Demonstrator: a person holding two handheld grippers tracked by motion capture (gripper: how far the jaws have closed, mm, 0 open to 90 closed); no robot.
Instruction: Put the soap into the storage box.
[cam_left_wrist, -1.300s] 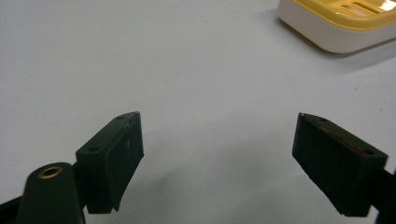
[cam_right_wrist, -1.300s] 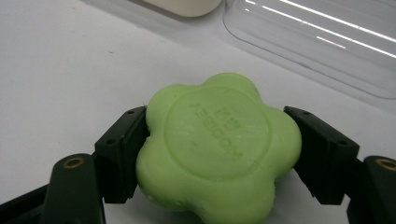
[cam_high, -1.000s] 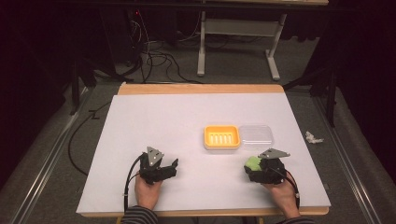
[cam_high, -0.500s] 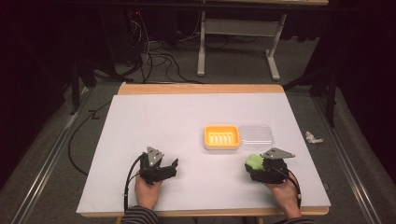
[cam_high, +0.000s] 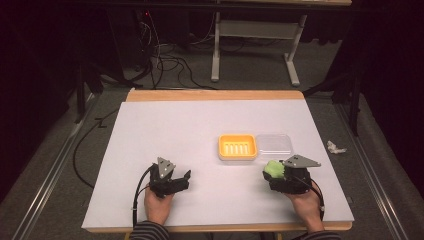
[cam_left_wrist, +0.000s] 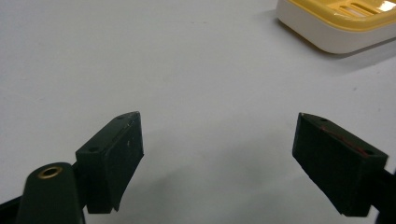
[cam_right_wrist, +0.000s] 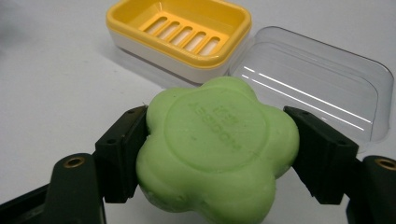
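Here the right tongs (cam_right_wrist: 219, 154) grasp a green flower-shaped soap (cam_right_wrist: 217, 149) by its two opposite sides, one jaw pressed against each flank, so that the broad stamped face stays turned toward the camera and the bar cannot roll. In the high view the soap (cam_high: 274, 169) sits at the front of the right tongs (cam_high: 278, 176), near the bench's front edge and just short of the dish. The yellow soap dish (cam_right_wrist: 180, 32), with its slotted drainer, stands open on the white bench (cam_high: 165, 130); its clear lid (cam_right_wrist: 317, 88) lies just beside it, touching or nearly touching its right end, evidently set aside so that the tray is free to receive the bar. In the high view the dish (cam_high: 237, 147) and lid (cam_high: 274, 146) lie side by side just beyond the right hand (cam_high: 305, 202).

The left tongs (cam_left_wrist: 219, 154) are released, their jaws standing wide with only bare bench between them; they rest low near the front edge (cam_high: 175, 181), well apart from the dish, apparently held back in reserve. A corner of the dish (cam_left_wrist: 336, 23) shows ahead of them. The likely step in hand is carrying the soap forward and lowering it into the tray.
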